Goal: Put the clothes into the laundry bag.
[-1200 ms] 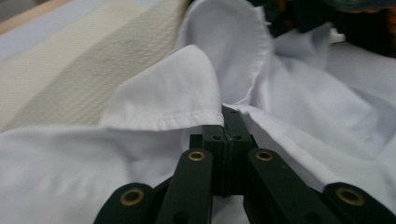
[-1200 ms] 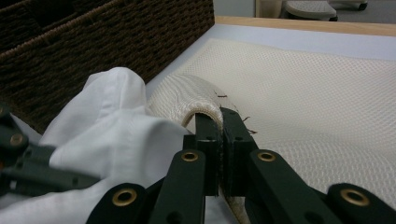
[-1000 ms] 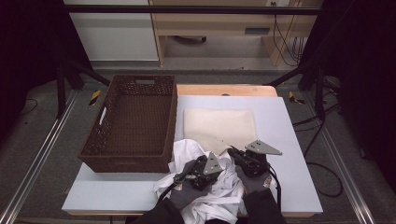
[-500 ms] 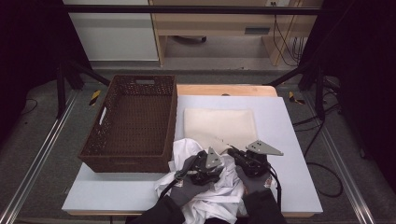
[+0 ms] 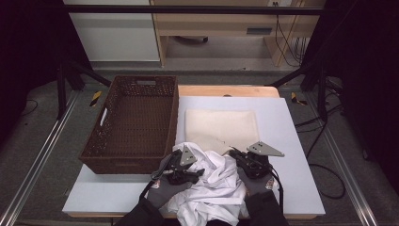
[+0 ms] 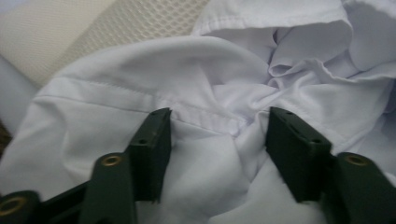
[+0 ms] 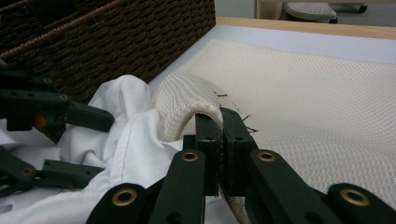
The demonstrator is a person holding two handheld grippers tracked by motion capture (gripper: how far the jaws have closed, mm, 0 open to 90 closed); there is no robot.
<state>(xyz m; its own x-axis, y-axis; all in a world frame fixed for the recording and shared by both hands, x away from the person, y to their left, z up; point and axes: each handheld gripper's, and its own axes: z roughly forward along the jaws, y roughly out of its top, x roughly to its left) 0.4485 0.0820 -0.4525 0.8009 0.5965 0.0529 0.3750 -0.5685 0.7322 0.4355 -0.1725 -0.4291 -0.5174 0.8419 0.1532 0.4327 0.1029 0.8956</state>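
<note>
Here, one white shirt [image 5: 214,188], one cream mat [image 5: 221,127], one basket [image 5: 134,122]

White shirt [image 5: 214,188] crumpled at table's near edge — overlapping cream mat [image 5: 221,127].

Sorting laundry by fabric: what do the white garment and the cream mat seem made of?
White garment: thin woven cloth, likely cotton or a blend, matte, with stitched seams and soft creases. Cream mat: open mesh knit, probably synthetic, with a honeycomb texture.

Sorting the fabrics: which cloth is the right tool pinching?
The cream mesh cloth; the right tool clamps its folded edge, while the white shirt lies loose beside it.
</note>
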